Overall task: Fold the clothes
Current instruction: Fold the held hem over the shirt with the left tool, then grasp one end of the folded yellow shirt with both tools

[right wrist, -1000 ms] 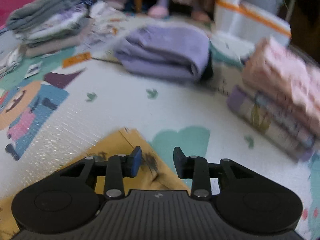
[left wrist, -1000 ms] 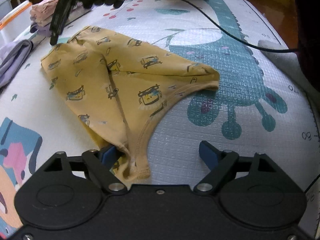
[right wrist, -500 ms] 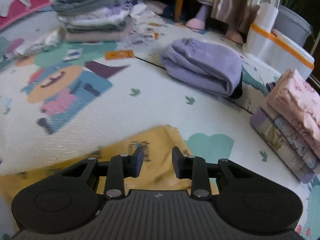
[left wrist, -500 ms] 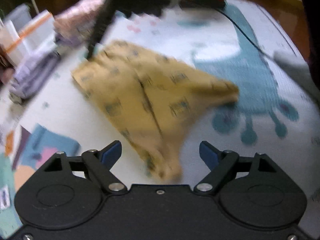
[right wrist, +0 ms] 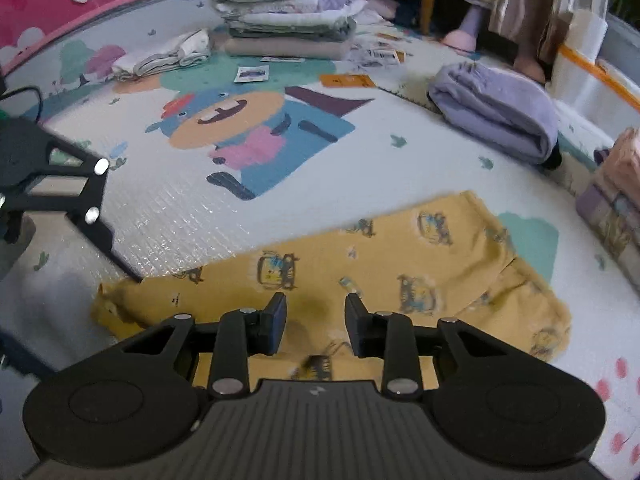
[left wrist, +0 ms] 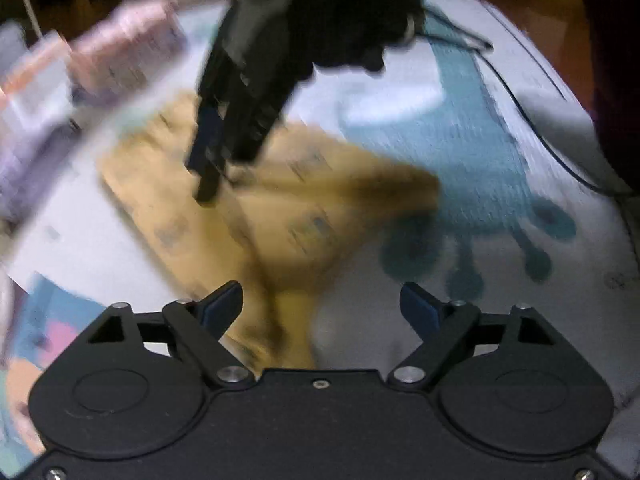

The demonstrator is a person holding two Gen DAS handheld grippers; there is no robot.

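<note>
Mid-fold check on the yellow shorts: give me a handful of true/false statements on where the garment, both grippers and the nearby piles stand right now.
1. The yellow shorts lie on the play mat. True.
2. The left gripper has its fingers wide apart, nothing pinched. True.
3. The right gripper is over the folded purple garment. False: it is over the yellow shorts; the purple garment lies apart, further back.
4. The tall stack of folded clothes rests on the yellow shorts. False: it stands far back on the mat.
5. The right gripper's fingers are fully shut. False: a gap shows between them.
</note>
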